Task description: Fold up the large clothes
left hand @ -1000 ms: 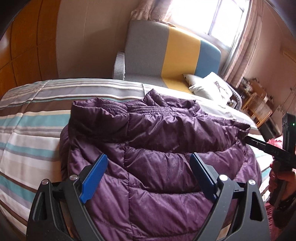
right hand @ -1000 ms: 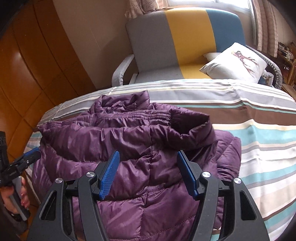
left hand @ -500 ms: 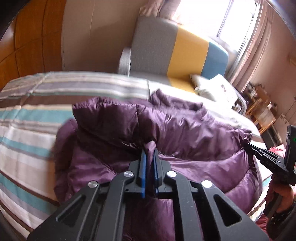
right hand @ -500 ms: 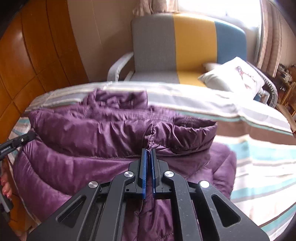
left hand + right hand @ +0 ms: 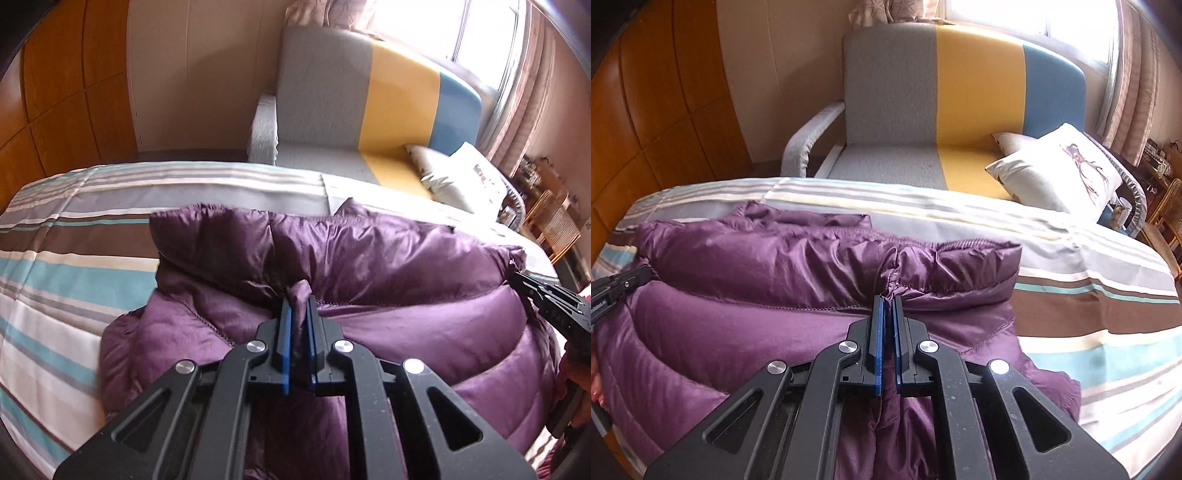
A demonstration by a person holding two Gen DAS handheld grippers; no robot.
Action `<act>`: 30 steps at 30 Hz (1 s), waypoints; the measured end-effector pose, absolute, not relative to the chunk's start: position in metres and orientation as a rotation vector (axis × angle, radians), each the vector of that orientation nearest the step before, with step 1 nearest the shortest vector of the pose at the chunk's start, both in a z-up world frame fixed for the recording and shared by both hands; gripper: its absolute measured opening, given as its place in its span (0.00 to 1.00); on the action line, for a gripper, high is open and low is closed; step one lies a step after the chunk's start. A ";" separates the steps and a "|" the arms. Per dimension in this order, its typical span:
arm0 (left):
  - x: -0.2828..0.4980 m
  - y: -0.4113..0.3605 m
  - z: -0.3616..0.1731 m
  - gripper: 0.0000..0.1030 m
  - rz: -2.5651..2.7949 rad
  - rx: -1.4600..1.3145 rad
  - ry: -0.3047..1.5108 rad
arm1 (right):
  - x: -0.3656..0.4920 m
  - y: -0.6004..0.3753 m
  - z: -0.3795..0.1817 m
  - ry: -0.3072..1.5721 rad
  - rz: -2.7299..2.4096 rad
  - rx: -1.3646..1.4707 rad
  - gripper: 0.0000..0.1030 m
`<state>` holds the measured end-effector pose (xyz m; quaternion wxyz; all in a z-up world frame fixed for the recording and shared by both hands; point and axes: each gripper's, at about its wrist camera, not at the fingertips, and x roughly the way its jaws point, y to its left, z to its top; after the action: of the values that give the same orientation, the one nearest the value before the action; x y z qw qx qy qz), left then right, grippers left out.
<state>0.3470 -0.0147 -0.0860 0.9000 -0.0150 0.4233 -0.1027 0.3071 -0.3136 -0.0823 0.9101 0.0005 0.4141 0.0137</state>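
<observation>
Purple quilted nylon fills both views: the down jacket [image 5: 369, 280] lies across the striped bed [image 5: 55, 258], its bulk toward the near edge and its upper edge reaching toward the far edge by the sofa [image 5: 369, 110]. You hold a pinch of it in each tool. Your left gripper [image 5: 298, 306] has its jaws pressed together on a small tuft of the shell, gathered up between the blue pads. Your right gripper [image 5: 887, 304] has its jaws shut on a pleat at a stitched seam, the fabric puckering into them.

Both pinches sit along one line across the jacket's width, near its left and right sides, and that seems to be the point: two matched holds let you carry a whole band of the puffy garment over evenly, where one hold would let it twist. Each tool shows at the edge of the other's view, so the span between them is taut. Shallow pinches like these probably take only the outer layer, and slippery fabric may creep out under load. The fold itself is not yet made.
</observation>
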 end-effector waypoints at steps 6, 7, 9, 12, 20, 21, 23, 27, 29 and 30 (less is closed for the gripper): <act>0.360 -0.029 -0.109 0.10 -0.210 0.024 0.868 | 0.325 -0.313 -0.112 0.892 0.005 0.003 0.04; 0.362 -0.030 -0.112 0.10 -0.212 0.028 0.864 | 0.327 -0.314 -0.115 0.894 0.001 0.010 0.04; 0.364 -0.031 -0.119 0.11 -0.214 0.018 0.860 | 0.329 -0.314 -0.121 0.889 -0.001 0.014 0.04; 0.367 -0.030 -0.125 0.12 -0.218 -0.001 0.860 | 0.332 -0.313 -0.129 0.875 -0.006 0.018 0.04; 0.358 -0.028 -0.123 0.18 -0.194 0.005 0.839 | 0.326 -0.308 -0.133 0.856 -0.018 -0.004 0.06; 0.354 -0.029 -0.119 0.25 -0.180 0.017 0.837 | 0.325 -0.307 -0.131 0.856 -0.011 -0.004 0.07; 0.347 -0.029 -0.112 0.47 -0.153 0.030 0.834 | 0.322 -0.307 -0.128 0.864 -0.004 -0.005 0.09; 0.331 -0.026 -0.093 0.71 -0.137 -0.005 0.821 | 0.311 -0.307 -0.115 0.852 -0.012 -0.020 0.09; 0.326 -0.026 -0.084 0.74 -0.134 -0.026 0.818 | 0.303 -0.309 -0.106 0.844 -0.010 0.006 0.09; 0.325 -0.027 -0.081 0.75 -0.137 -0.031 0.812 | 0.300 -0.309 -0.100 0.835 -0.003 0.020 0.09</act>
<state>0.3249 -0.0275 -0.0810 0.9163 -0.0153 0.3947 -0.0665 0.2998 -0.3089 -0.0998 0.9141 0.0095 0.4053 -0.0015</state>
